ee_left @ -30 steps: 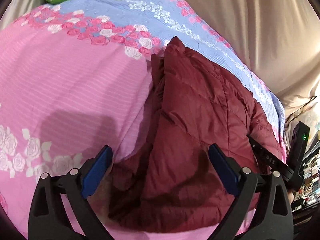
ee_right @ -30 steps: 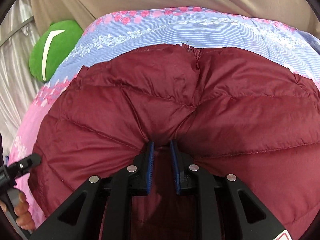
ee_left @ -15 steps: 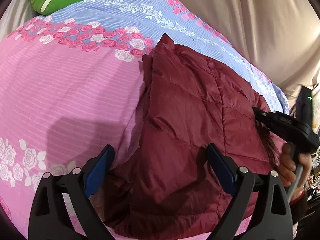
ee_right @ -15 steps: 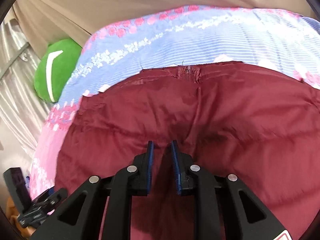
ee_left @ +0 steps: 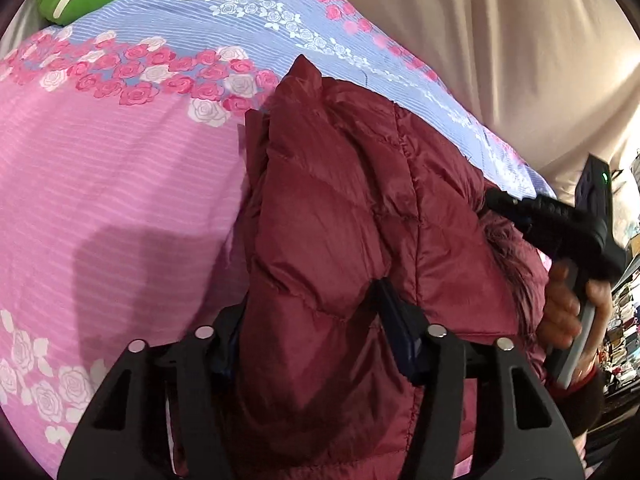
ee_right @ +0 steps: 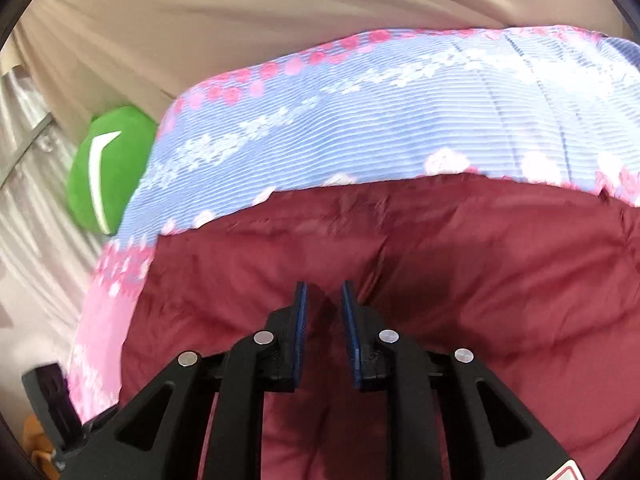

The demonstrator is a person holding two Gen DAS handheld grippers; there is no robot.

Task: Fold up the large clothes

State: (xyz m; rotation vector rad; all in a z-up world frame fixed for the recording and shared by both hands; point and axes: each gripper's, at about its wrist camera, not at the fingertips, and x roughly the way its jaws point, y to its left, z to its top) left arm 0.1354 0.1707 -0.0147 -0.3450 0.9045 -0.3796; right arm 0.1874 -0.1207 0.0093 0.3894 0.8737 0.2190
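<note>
A dark red quilted down jacket [ee_left: 344,216] lies on a bed covered with a pink and blue sheet printed with roses [ee_left: 120,168]. The jacket is on the right half of the bed as the left wrist view shows it, with its far edge reaching the blue band of the sheet. A green cushion with a white stripe [ee_right: 104,168] sits at the far left corner of the bed, well apart from the jacket, and a beige curtain [ee_right: 240,20] hangs behind the bed.

The left hand-held gripper [ee_left: 316,328] is at the near left edge of the jacket. Its jaws are closing, and a thick padded fold of the jacket stands between them; the fabric bulges out above the pads, so I judge that they already press on it. The right hand-held gripper [ee_right: 323,304] has its jaws almost pressed together, and a small ridge of the red fabric is pinched between them. In the left wrist view this gripper is seen at the right side of the jacket, held by a person's hand [ee_left: 568,308].

The step in hand seems to be the taking of both sides of the jacket, to prepare a fold. I think no neat fold is made yet, because the jacket still looks puffed and uneven.

The next move probably calls for a firm grip on the left side first. Then both grippers should lift together and carry one part over the other. The filling is thick and slippery, so the fabric may slide out of a weak pinch.
</note>
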